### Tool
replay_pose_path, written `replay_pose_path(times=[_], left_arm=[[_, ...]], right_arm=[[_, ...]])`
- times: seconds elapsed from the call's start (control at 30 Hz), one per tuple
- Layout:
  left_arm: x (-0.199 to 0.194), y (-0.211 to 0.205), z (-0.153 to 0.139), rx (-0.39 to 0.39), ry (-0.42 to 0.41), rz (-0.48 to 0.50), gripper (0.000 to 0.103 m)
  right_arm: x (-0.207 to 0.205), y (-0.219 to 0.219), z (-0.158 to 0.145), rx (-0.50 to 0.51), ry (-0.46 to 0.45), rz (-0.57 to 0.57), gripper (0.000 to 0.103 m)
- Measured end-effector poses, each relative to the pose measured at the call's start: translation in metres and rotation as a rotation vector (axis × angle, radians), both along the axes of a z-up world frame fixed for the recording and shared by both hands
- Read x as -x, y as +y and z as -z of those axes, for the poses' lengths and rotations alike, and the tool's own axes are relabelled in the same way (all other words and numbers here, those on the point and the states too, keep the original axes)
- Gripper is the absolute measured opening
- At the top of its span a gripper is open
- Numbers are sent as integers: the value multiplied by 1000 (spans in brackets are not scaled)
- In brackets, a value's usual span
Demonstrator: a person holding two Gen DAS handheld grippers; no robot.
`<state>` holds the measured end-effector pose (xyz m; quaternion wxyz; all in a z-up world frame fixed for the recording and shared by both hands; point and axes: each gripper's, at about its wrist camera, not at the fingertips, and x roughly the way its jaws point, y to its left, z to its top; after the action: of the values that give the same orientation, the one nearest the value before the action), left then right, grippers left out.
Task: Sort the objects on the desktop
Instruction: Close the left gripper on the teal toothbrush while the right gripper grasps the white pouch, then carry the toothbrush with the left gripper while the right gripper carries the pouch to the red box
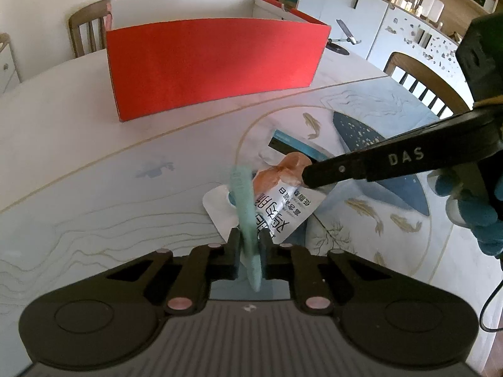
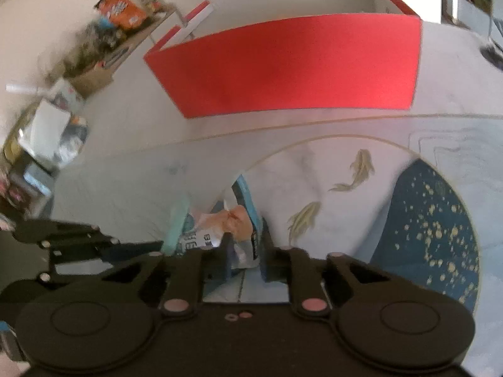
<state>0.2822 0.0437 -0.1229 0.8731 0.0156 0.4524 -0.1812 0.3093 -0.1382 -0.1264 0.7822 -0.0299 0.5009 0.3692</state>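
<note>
My left gripper [image 1: 250,238] is shut on a pale green toothbrush-like stick [image 1: 243,201] and holds it just above the table. Under it lies a white and orange snack pouch [image 1: 283,198] on a blue-edged flat packet [image 1: 292,147]. My right gripper [image 2: 245,245] is closed around the pouch's end [image 2: 232,220] together with the blue packet edge [image 2: 248,201]; in the left wrist view its black finger [image 1: 361,166] reaches onto the pouch. The green stick [image 2: 176,220] shows at the left of the right wrist view. A red open box [image 1: 213,62] stands behind.
The table carries a mat with fish and whale print [image 1: 371,144]. Wooden chairs [image 1: 421,78] stand at the table's far side and right. A phone stand [image 1: 342,39] sits behind the box. White cabinets and shelves lie beyond.
</note>
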Motion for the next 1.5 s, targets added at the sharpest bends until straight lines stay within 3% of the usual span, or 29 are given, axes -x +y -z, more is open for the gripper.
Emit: replay_pose_path(times=[0.5,0.9,1.5], left_arm=[[-2,9,-15,31,3,-70,10],[-2,4,-50,59,-26,-73,10],[-17,-9,-109,58,-99,-43,10]], right_arm=[[6,-8,-30,-48,-71,25,0],[7,-24,-51,-53,-85,82,0],[1,-38,-112,-85,-168,119,0]])
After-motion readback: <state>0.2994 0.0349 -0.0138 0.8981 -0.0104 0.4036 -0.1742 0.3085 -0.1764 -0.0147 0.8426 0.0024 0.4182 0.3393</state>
